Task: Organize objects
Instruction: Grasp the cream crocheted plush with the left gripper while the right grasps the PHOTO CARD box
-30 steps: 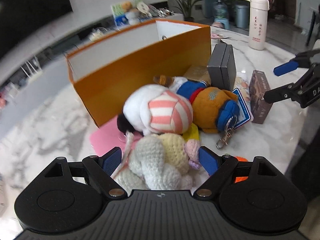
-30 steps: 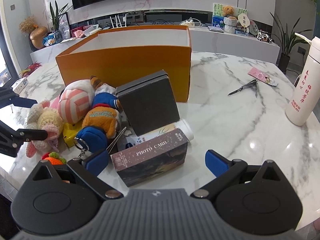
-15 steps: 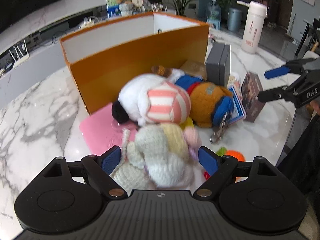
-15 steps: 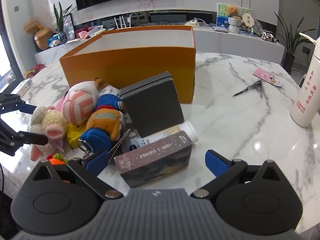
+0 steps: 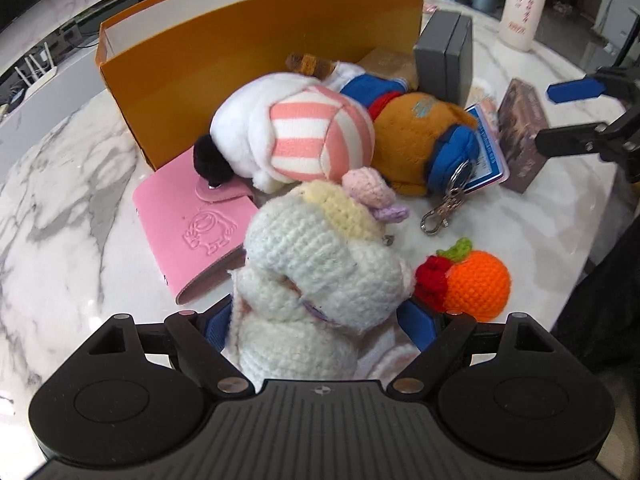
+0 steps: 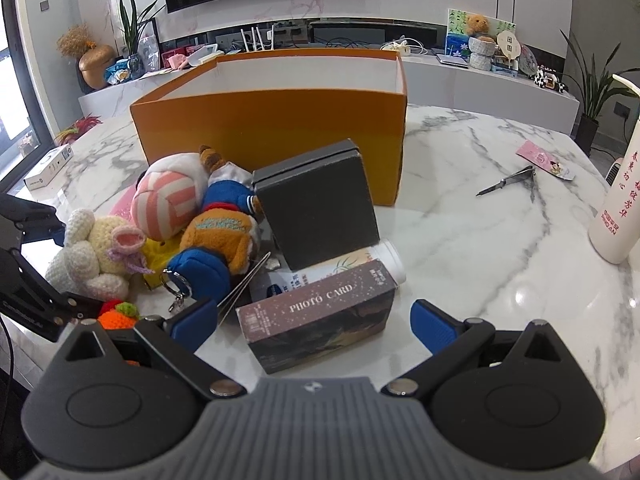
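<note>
1. A white marble table [image 6: 480, 264] with grey veins stands in a living room, with a dark television on the far wall.
2. An open orange box [image 6: 272, 128] with a white inside sits at the middle of the table.
3. A pile of small things lies against the box's near wall.
4. The left gripper [image 5: 320, 320] has its blue pads on either side of a white crocheted bunny [image 5: 320, 272]. The bunny fills the gap between them, but its yarn hides the contact, so I cannot tell whether the jaws are clamped on it.
5. Just right of the bunny lies a crocheted orange fruit [image 5: 476, 280] with a red piece attached.
6. Left of the bunny lies a pink card holder [image 5: 192, 232], partly under it.
7. Beyond the bunny lie a pink-striped plush [image 5: 312, 140] and an orange-brown plush with blue parts [image 5: 416, 136], touching each other.
8. The right gripper [image 6: 312, 320] has its jaws wide apart, holding nothing.
9. Between its pads lies a box marked "PHOTO CARD" [image 6: 320, 320].
10. Behind that box a dark grey case [image 6: 320, 208] leans upright.
11. A white bottle [image 6: 618, 208] stands at the far right.
</note>
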A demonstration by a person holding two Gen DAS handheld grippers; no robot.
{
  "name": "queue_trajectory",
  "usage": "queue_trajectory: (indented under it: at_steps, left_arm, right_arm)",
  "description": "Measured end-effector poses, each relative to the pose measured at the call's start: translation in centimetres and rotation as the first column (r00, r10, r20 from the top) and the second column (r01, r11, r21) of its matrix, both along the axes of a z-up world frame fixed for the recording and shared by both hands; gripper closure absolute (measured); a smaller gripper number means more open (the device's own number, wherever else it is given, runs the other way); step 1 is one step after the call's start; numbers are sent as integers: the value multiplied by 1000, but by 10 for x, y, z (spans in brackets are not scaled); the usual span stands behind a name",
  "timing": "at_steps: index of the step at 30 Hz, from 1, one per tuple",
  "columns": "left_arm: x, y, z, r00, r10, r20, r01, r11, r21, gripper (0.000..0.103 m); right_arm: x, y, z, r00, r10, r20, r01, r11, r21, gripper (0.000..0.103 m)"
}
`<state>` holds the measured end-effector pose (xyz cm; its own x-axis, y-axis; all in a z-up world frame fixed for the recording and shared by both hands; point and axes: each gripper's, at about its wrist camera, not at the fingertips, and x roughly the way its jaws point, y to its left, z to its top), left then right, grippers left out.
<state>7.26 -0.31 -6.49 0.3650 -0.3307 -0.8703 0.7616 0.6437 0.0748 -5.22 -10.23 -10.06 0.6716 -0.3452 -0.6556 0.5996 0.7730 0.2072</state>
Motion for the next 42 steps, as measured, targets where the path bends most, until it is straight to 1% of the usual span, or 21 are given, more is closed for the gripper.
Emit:
queue_trajectory:
  at_steps: [6, 9, 12, 15, 18, 20, 22, 23, 28, 29, 34, 37, 38, 40, 41, 42]
  left_arm:
    - [1, 5, -2, 998, 64, -19, -65, 997, -37, 4]
    - [3, 9, -2, 996, 84, -36, -86, 995, -59, 4]
    - [2, 9, -2, 996, 84, -33, -86, 995, -59, 4]
    - [3, 8, -1, 995, 88, -36, -90, 994, -55, 4]
    - [2, 8, -1, 994, 101, -35, -103, 993, -58, 3]
    - [1, 8, -2, 994, 109, -30, -111, 992, -63, 3]
    - [-1, 9, -2, 993, 117, -26, -119, 991, -67, 3]
    - [-1, 9, -2, 992, 121, -25, -123, 990, -67, 3]
    - [-3, 10, -2, 992, 128, -25, -129, 989, -65, 3]
    - [-3, 10, -2, 992, 127, -24, -129, 989, -66, 3]
    - [-4, 12, -2, 991, 136, -20, -137, 988, -71, 3]
    - [-6, 12, -3, 990, 143, -15, -144, 987, -74, 3]
    - [-6, 12, -3, 990, 143, -15, -143, 987, -75, 5]
    - [-7, 12, 0, 989, 148, -6, -148, 985, -85, 22]
    - [-7, 13, 2, 989, 145, -8, -146, 985, -92, 35]
    - [-8, 14, 2, 989, 146, -17, -147, 984, -96, 36]
  right_arm:
    - [7, -3, -5, 1000, 22, -17, -23, 999, -49, 1]
    - [9, -3, -8, 997, 74, -23, -76, 993, -87, 1]
    - [9, -2, -13, 992, 119, -51, -124, 983, -135, 1]
    - [5, -4, -14, 988, 152, -39, -156, 973, -167, 1]
    - [0, -7, -12, 985, 173, 15, -169, 975, -144, 1]
    - [2, -8, -13, 986, 168, 18, -164, 978, -130, 2]
    - [4, -8, -15, 986, 167, 9, -165, 978, -129, 7]
    - [5, -8, -16, 985, 170, 12, -167, 978, -125, 12]
    - [8, -10, -19, 984, 177, 9, -175, 978, -118, 12]
    - [10, -10, -19, 987, 158, 5, -157, 982, -109, 11]
    - [15, -4, -22, 985, 169, -29, -171, 973, -152, 10]
    - [15, -4, -22, 987, 160, -35, -163, 975, -153, 11]
    - [15, -5, -22, 987, 157, -33, -160, 976, -148, 11]
    - [14, -6, -22, 988, 149, -28, -151, 980, -133, 12]
    - [14, -6, -22, 989, 148, -24, -149, 981, -125, 12]
    - [14, -7, -21, 989, 148, -17, -149, 982, -115, 12]
